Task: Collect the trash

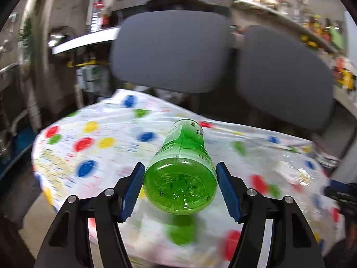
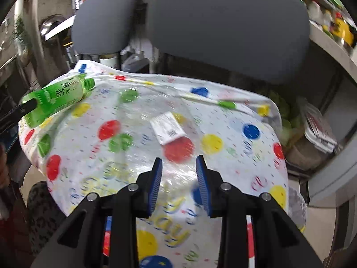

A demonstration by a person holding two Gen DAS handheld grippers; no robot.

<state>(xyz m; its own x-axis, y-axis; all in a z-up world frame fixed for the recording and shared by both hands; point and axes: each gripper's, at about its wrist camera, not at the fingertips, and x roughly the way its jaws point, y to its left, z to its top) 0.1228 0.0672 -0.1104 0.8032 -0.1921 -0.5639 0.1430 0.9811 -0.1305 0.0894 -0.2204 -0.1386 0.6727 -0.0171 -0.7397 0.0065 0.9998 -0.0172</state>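
The left gripper (image 1: 179,187) has its blue fingers (image 1: 131,192) set wide around the base of a green bottle (image 1: 180,178), one pad at each side; the left pad looks to touch the plastic, the right pad sits just beside it, and whether they truly press cannot be told. The bottle lies on its side, base toward the camera and neck pointing to the far edge, on a tabletop (image 1: 93,147) covered with a white cloth printed in red, yellow, blue and green dots. In the right wrist view the same bottle (image 2: 55,98) lies at the far left corner of the tabletop (image 2: 245,156), with a dark finger of the left gripper against its near end.

The right gripper (image 2: 179,181) holds its fingers (image 2: 156,185) partly open with nothing between them, above the near middle of the cloth. A small white packet (image 2: 168,127) lies flat just beyond them, near the middle of the tabletop and well apart from the bottle.

Two grey chairs (image 2: 223,22) stand at the far side, and cluttered shelves (image 2: 330,11) run along the right.
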